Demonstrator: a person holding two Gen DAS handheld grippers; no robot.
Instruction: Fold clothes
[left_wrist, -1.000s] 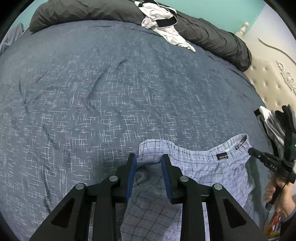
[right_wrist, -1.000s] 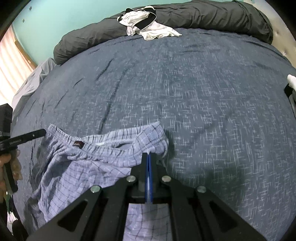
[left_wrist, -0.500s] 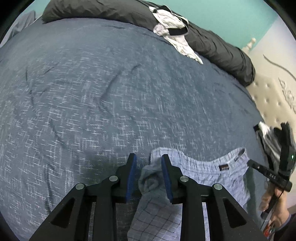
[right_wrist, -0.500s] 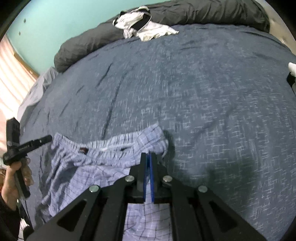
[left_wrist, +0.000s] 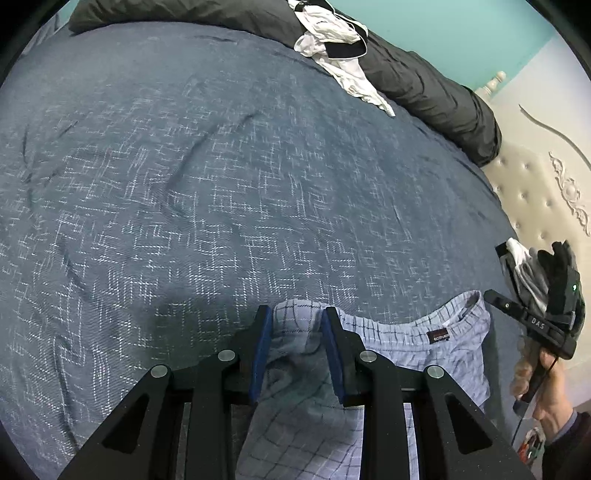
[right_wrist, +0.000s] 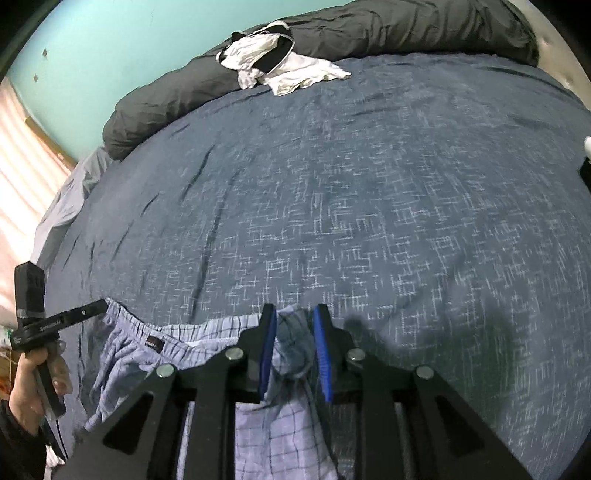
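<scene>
A pair of light blue checked boxer shorts (left_wrist: 399, 354) lies at the near edge of a bed, its elastic waistband running crosswise, side to side in both wrist views, with the small dark label (left_wrist: 437, 335) sewn just below the band and the legs falling toward the cameras, where the frame cuts them off. The left gripper (left_wrist: 295, 347) stands with its blue-padded fingers partly apart, a bunched corner of the shorts between them; whether the pads press on the cloth or merely flank it is hard to tell. At the opposite corner, the right gripper (right_wrist: 294, 349) has its jaws opening, a crumpled fold of the same cloth sitting loosely in the narrow gap. Each camera catches the other tool at the edge of its picture, held in a hand (right_wrist: 33, 384) on a dark handle. The shorts rest on a dark blue bedspread (left_wrist: 221, 192) flecked with white, lightly creased and blurred toward the rims. Along the far side runs a rolled charcoal duvet (left_wrist: 436, 92), with a heap of white and black garments (left_wrist: 336, 48) draped over it. Behind the right gripper in the left view, some grey and white clothing (left_wrist: 524, 269) is largely hidden. A tufted cream headboard (left_wrist: 532, 199) and a turquoise wall (right_wrist: 110, 48) close the scene.
</scene>
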